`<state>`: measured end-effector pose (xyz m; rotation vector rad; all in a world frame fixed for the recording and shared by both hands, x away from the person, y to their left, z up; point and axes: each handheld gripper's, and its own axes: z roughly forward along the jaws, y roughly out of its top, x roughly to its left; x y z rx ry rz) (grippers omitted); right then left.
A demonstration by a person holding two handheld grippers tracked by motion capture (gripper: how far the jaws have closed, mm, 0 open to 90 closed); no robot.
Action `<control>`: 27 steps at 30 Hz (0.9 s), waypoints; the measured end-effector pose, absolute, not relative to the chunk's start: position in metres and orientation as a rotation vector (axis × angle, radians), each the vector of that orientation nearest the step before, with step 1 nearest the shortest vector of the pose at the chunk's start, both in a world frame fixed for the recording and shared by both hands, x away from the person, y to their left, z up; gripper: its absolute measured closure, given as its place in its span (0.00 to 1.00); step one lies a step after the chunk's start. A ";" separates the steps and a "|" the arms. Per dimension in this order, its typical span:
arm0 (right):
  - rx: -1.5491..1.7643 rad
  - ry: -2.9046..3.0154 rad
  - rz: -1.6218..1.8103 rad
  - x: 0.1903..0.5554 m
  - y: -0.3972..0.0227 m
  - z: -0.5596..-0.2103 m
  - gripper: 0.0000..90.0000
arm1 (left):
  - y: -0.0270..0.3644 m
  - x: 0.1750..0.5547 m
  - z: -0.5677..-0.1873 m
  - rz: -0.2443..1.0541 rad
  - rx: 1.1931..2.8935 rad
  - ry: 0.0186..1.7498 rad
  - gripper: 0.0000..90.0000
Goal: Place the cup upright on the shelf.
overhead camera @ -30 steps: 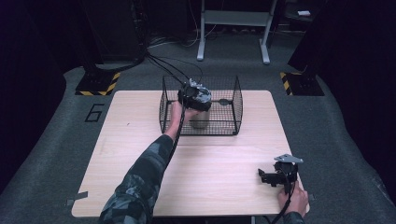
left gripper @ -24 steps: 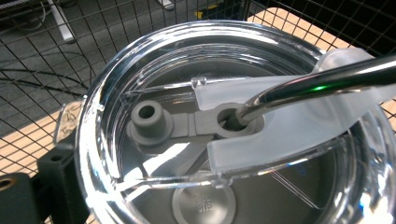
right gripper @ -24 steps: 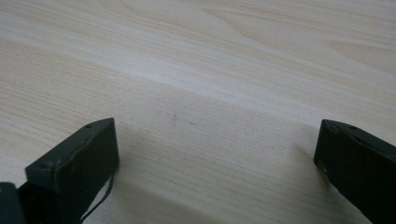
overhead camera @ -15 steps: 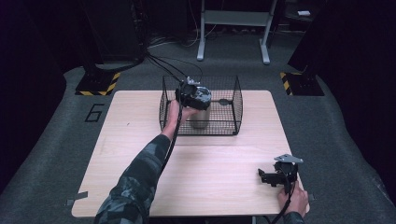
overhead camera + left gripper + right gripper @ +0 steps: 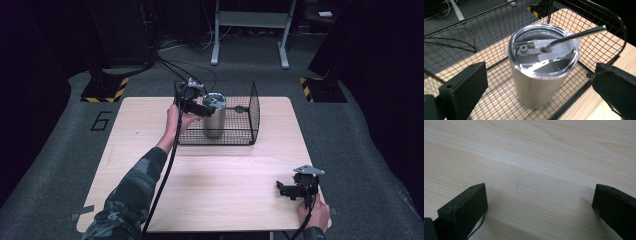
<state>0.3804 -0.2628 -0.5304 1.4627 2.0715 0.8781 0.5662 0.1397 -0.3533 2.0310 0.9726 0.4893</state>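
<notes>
I count one steel tumbler [image 5: 541, 72], one metal straw [image 5: 576, 35] poking out through its clear lid [image 5: 544, 51], one black wire basket [image 5: 250, 117], and two grippers on my feeds. The tumbler stands upright inside the basket, toward its left half, and the basket sits at the far edge of the worktop [image 5: 210, 185], about midway along that edge. The straw leans off to the right in the left gripper view, its tip reaching out past the lid's rim. From the high view, my left gripper [image 5: 202, 107] is up at the basket's left end, right by the tumbler's top; the basket's wire wall and rim run close around it there. In the left gripper view its two black jaws stand wide apart, one on either side of the tumbler and clear of it, holding nothing. My right gripper [image 5: 290, 190] sits low over the worktop near the near right corner, well apart from the basket, with a hand [image 5: 312, 215] behind it. In the right gripper view its jaws are likewise spread wide over bare wood, gripping nothing. Beyond the worktop lie dark floor, cables [image 5: 175, 65] and a grey stand [image 5: 250, 20].
</notes>
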 end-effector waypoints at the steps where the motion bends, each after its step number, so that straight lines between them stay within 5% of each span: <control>1: 1.462 2.072 0.878 0.380 -0.263 -0.530 0.00 | 0.143 0.562 -0.351 0.491 2.025 0.985 0.00; 27: 1.461 2.070 0.879 0.380 -0.263 -0.531 0.00 | 0.225 0.454 -0.340 0.593 2.046 0.942 0.00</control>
